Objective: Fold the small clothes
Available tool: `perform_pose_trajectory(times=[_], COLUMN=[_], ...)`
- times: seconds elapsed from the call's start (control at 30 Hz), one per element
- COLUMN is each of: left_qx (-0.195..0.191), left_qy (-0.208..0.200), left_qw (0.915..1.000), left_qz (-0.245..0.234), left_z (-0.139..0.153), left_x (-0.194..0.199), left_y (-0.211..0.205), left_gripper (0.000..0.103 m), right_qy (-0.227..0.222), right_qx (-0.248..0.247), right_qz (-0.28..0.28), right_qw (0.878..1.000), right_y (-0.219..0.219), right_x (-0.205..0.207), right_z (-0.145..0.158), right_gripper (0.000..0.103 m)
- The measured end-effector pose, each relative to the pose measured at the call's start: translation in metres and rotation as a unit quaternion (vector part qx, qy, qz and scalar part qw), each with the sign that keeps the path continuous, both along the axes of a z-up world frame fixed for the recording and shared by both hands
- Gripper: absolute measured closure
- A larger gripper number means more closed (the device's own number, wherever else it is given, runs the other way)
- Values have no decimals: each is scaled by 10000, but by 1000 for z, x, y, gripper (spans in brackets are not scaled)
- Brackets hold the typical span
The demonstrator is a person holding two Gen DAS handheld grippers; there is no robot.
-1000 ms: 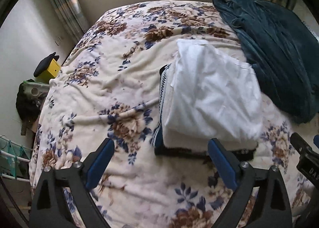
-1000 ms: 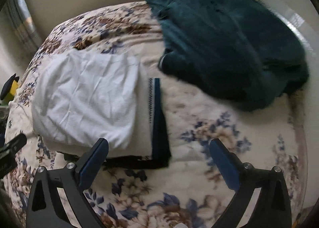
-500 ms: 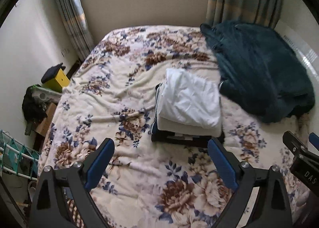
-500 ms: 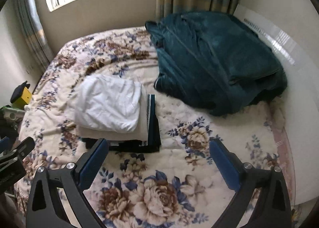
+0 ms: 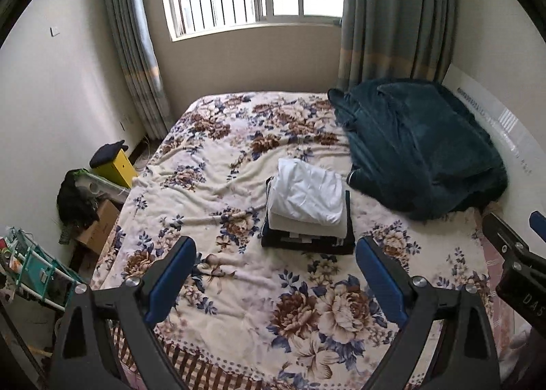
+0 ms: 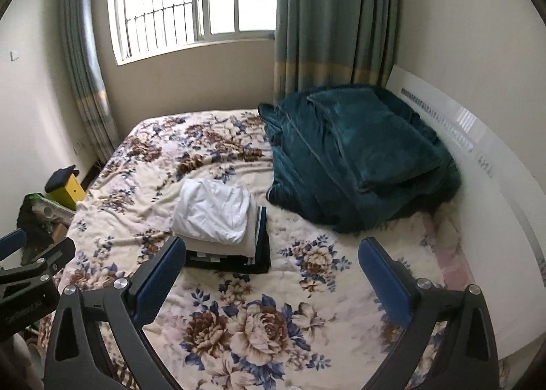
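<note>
A stack of folded clothes sits mid-bed: a white garment point(image 5: 309, 192) on top, a cream one point(image 5: 307, 228) under it, a dark navy one point(image 5: 307, 244) at the bottom. The stack also shows in the right wrist view, with the white garment point(image 6: 213, 211) on top. My left gripper point(image 5: 274, 275) is open and empty, held high above the bed's near end, well back from the stack. My right gripper point(image 6: 271, 275) is open and empty, likewise pulled back. Each gripper shows at the edge of the other's view.
The bed point(image 5: 239, 291) has a floral cover. A dark teal blanket point(image 5: 419, 147) is heaped at its right, against a white headboard point(image 6: 477, 164). A yellow box point(image 5: 114, 168), a cardboard box point(image 5: 99, 228) and a rack point(image 5: 30, 263) stand on the floor at left. A window and curtains are behind.
Both grippers have pulled back and up from the stack, so the whole bed and window now show. Both stayed open. The stack has not moved.
</note>
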State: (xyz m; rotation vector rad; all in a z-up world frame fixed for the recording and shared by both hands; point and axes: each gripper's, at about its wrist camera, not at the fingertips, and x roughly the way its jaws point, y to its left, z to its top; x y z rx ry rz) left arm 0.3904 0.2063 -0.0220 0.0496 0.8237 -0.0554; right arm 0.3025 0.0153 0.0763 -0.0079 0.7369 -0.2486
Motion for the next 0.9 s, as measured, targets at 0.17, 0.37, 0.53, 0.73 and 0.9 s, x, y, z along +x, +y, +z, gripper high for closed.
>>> perform_pose_trajectory(times=[0.17, 0.37, 0.53, 0.73, 0.9], left_qx=[-82, -100, -86, -72, -47], left_qy=[-179, -296, -344, -428, -464], left_qw=[9998, 9995, 9993, 9988, 9985], left_qz=[-14, 73, 142, 214, 272], left_z=[21, 31, 32, 35, 36], left_x=[-26, -43, -51, -61, -61], left_y=[1, 3, 5, 7, 9], left_gripper=[7, 7, 7, 1, 0], right_qy=[-130, -217, -178, -183, -186], right_qx=[-5, -57, -36, -49, -80], right_qz=[131, 220, 341, 381, 373], right_qw=[9998, 9995, 9993, 9991, 9991], right_y=[4, 5, 8, 12, 12], right_x=[-37, -57, -60, -63, -63], right_z=[32, 52, 54, 54, 54], right_gripper=[1, 1, 1, 1, 0])
